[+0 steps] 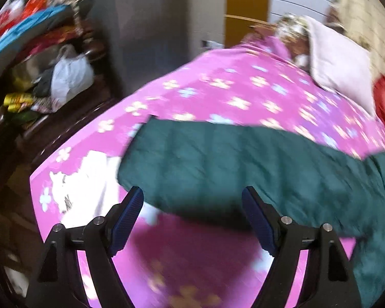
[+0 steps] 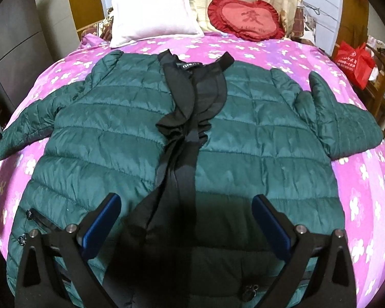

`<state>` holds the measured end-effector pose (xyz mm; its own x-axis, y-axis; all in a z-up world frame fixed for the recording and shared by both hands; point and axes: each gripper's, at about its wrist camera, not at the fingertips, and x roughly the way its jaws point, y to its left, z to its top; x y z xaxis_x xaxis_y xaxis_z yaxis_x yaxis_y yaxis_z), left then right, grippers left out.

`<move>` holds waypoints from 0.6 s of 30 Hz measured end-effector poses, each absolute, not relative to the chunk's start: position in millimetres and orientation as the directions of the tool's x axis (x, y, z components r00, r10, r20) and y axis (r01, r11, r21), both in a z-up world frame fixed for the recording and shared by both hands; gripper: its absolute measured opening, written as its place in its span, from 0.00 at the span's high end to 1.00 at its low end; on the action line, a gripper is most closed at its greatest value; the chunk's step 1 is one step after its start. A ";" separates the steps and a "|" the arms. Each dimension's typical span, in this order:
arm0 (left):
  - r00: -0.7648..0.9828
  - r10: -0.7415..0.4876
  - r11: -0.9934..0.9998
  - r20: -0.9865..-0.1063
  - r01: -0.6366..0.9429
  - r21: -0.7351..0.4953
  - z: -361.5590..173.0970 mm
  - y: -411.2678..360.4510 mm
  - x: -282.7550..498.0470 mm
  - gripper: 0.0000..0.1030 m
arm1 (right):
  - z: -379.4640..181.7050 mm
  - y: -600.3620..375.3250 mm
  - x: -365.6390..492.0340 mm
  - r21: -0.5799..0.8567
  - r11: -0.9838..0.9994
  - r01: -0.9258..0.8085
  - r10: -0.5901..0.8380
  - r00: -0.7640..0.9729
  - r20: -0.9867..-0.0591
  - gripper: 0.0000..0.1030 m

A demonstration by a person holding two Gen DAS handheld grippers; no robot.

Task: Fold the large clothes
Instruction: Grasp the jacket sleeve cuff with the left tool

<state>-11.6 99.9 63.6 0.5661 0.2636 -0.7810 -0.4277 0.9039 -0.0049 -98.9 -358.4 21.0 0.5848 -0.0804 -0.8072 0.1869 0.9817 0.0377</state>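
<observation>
A dark green quilted jacket (image 2: 243,133) lies spread face up on the pink flowered bedspread (image 2: 359,205). Its front is parted along a black lining (image 2: 190,97), and both sleeves reach outward. My right gripper (image 2: 187,200) hovers over the hem near the middle, open, with nothing pinched. The left wrist view is blurred. It shows the jacket's sleeve (image 1: 218,159) lying across the bed. My left gripper (image 1: 192,195) is open just short of the sleeve's near edge, and only bedspread (image 1: 218,89) and shadow show between its fingers.
A white pillow (image 2: 154,20) and a red heart cushion (image 2: 246,16) lie at the head of the bed. A red bag (image 2: 354,61) sits on a stand at the right. Cluttered shelves (image 1: 51,59) and a grey wardrobe (image 1: 146,25) stand left of the bed.
</observation>
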 end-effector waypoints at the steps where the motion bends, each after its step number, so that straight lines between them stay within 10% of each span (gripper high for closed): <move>1: 0.565 0.257 0.889 -0.784 -0.457 -0.037 62.0 115.6 -7.4 0.57 | 20.1 -358.8 -99.3 0.037 0.981 0.188 -0.081 0.582 -0.809 0.00; 15: 0.447 0.266 0.806 -0.854 -0.589 -0.057 17.6 167.2 31.0 0.60 | 13.9 -362.4 -94.7 0.035 0.980 0.194 -0.081 0.562 -0.823 0.00; 18: 0.460 0.252 0.824 -0.852 -0.564 -0.061 15.6 160.2 35.8 0.86 | 13.8 -362.3 -94.4 0.035 0.980 0.195 -0.083 0.564 -0.822 0.00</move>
<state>35.8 160.2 15.7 0.4598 0.2520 -0.8515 -0.5639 0.8236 -0.0607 -94.5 -362.3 13.8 0.5638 -0.0826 -0.8218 0.1945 0.9803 0.0349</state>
